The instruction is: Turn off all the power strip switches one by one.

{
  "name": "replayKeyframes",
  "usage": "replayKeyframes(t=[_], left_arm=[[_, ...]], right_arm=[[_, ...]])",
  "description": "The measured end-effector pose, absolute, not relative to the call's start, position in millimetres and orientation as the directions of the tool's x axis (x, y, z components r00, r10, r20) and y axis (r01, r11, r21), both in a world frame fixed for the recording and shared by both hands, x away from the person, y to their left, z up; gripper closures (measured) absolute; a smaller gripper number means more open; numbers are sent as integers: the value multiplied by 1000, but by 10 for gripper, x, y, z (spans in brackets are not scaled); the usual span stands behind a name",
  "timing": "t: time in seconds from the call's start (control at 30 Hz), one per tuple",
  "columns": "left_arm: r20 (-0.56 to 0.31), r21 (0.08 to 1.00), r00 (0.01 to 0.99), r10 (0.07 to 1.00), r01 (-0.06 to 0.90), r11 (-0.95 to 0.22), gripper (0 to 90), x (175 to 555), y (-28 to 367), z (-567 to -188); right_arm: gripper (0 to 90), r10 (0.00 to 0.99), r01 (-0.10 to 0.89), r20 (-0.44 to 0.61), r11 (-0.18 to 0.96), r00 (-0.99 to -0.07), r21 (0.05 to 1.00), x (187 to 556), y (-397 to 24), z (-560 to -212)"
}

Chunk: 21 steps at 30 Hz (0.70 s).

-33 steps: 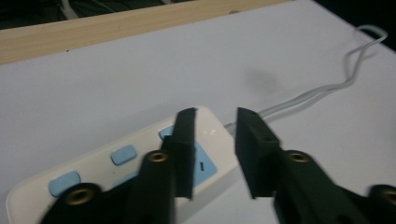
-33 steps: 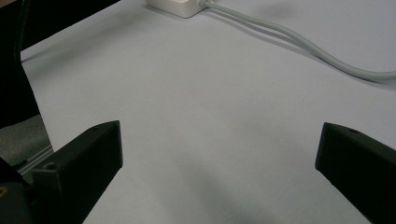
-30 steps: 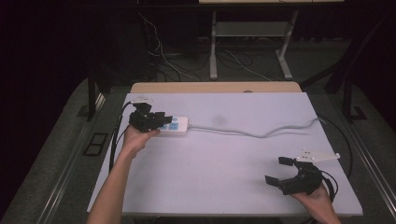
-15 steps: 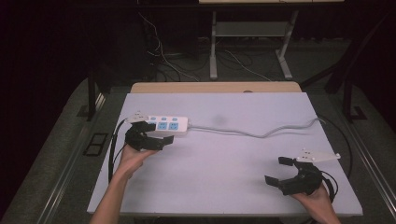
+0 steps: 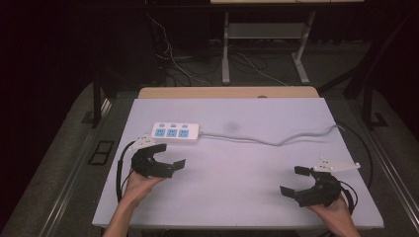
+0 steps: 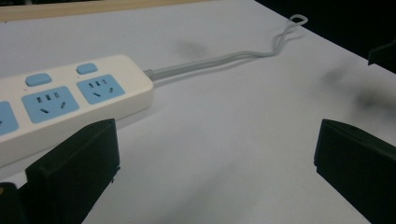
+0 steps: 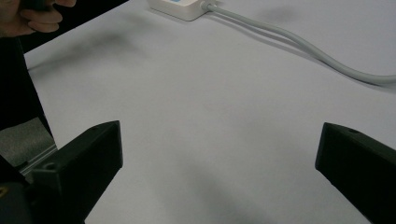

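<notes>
A white power strip (image 5: 175, 133) with blue sockets lies flat at the back left of the table, and its grey cable (image 5: 276, 140) runs off to the right edge. My left gripper (image 5: 170, 155) sits just in front of the strip, apart from it. Its jaws have just been opening and now stand wide with nothing between them. In the left gripper view the strip (image 6: 70, 100) lies beyond the left jaw of my gripper (image 6: 215, 163). My right gripper (image 5: 292, 180) rests open near the front right corner. Bare table lies between its jaws (image 7: 219, 163).
The white table top (image 5: 237, 163) has a wooden strip (image 5: 227, 92) along its far edge. Behind it stand a metal frame (image 5: 226, 54) and loose floor cables (image 5: 173, 59). The person's other hand (image 7: 32, 14) appears at the top left of the right gripper view.
My left gripper has left the power strip's left end and drawn back toward the near side, its jaws now wide. The strip lies uncovered. The right gripper has stayed put.
</notes>
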<state>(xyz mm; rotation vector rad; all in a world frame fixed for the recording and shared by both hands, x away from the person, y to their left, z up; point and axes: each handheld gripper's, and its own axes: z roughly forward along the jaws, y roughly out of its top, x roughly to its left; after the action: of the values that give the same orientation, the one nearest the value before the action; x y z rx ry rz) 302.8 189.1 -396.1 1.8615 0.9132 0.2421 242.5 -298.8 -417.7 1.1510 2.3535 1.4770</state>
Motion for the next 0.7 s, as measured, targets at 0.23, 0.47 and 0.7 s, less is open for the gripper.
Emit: replayKeyframes(t=[0.23,0.47,0.7], left_arm=[[-210,867,706,676,454,-205,0,2841,1885,-4032],[-211,866,710,672,454,-208,0,2719,1884,-4075],[-190,852,722,666,458,-254,0,2656,1856,-4189]], right_arm=[[5,662,532,273,225,-698,816,2415,-2993,-4174],[5,662,539,281,221,-695,813,2415,-3001,-4186],[5,659,540,282,223,-697,812,2399,-3003,-4191]])
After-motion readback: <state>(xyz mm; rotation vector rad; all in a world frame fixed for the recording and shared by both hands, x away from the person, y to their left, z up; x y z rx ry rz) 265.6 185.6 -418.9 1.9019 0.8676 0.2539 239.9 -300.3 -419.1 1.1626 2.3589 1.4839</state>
